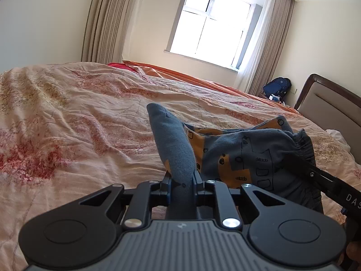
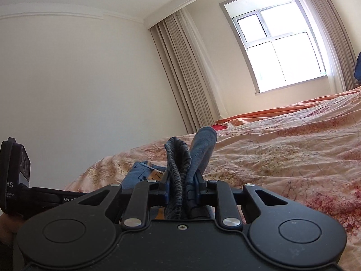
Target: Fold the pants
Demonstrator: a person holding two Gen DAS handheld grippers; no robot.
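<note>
— Bedroom with pale walls, a bright window (image 1: 214, 22) flanked by beige curtains (image 1: 106, 20); wide bed (image 1: 67, 113) under a wrinkled pink floral quilt, orange sheet (image 1: 191, 76) showing along the far edge.

— And the pants?

— Blue pants (image 1: 248, 153) with orange patches and black line drawings, lifted off the quilt near the bed's right side, bunched between the two tools.

— Left gripper?

— Left gripper (image 1: 182, 180) pinching a plain blue fold of the pants, pads pressed against the cloth on both sides; fold standing up past the fingertips and leaning toward the far edge of the bed.

— Right one?

— Right gripper (image 2: 180, 180) clamped on the dark ribbed waistband (image 2: 178, 158) together with a blue layer beside it; both rising upright from between the narrow jaws. Seen from the left wrist view, same waistband gathered at the right, just by the other tool's black body.

— Anything else around?

— Padded headboard (image 1: 334, 108) with a dark wooden frame at the bed's right end, blue backpack (image 1: 277, 88) on the floor in the corner beyond it, something red (image 1: 117, 65) at the far edge near the curtains. White cloth (image 1: 336, 135) at the right edge by the headboard, too small to identify.
</note>
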